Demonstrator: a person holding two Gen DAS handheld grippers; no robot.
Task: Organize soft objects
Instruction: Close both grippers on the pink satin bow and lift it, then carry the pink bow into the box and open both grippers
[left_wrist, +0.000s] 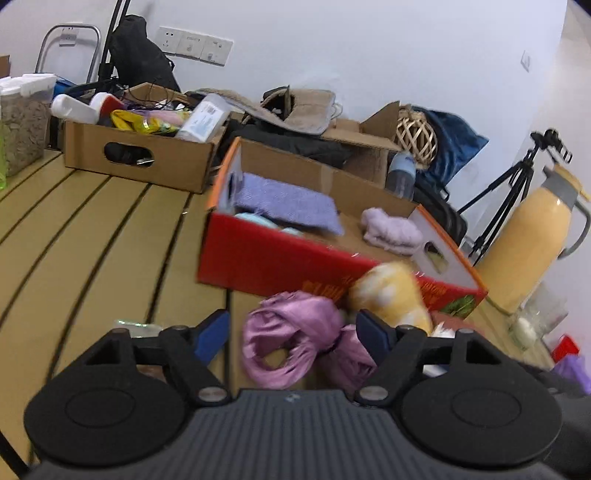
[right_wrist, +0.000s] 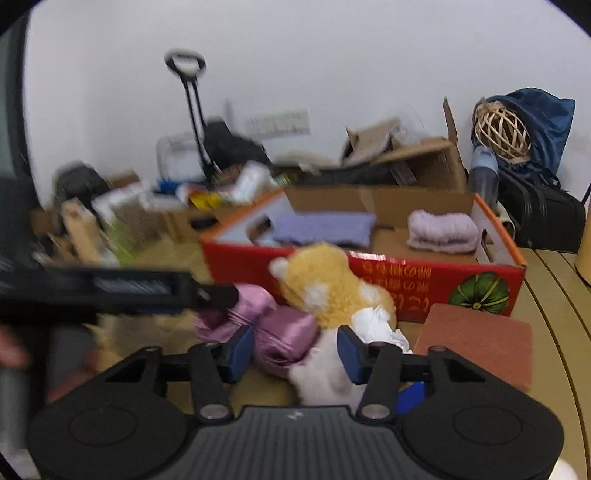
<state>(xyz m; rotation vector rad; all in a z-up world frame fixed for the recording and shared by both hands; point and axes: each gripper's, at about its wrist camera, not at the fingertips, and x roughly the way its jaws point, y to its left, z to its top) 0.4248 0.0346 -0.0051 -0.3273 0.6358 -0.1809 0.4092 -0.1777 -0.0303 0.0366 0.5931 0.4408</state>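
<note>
**A:** Closest thing in the left wrist view is the left hand-held gripper (left_wrist: 293, 332): ribbed grey body, black arms, blue pads. The jaws are spread with a pink satin bag (left_wrist: 291, 338) between them. It's shiny, crumpled and rolled into loops. I can't see either pad pressing it.

**B:** Same deal on the right. The right hand-held gripper (right_wrist: 295, 349) has its jaws apart around the white fluffy bottom of a plush (right_wrist: 332, 284), which has shaggy orange fur and white patches. It's too blurry to say the pads touch it. The left one pokes in from the left as a dark bar over the bag.

**A:** Where's everything sitting?

**B:** The bag and the plush are side by side on the slatted wooden worktop (left_wrist: 92, 229), right against the front of the red box (right_wrist: 369, 273). That's glossy printed cardboard with plain brown inside.

**A:** Inside the box there's a flat purple knit cloth (left_wrist: 288, 203) at the left and a chunky lilac rolled towel (left_wrist: 391, 230) at the right. Both hand-held grippers point forward and tilt down.
</note>
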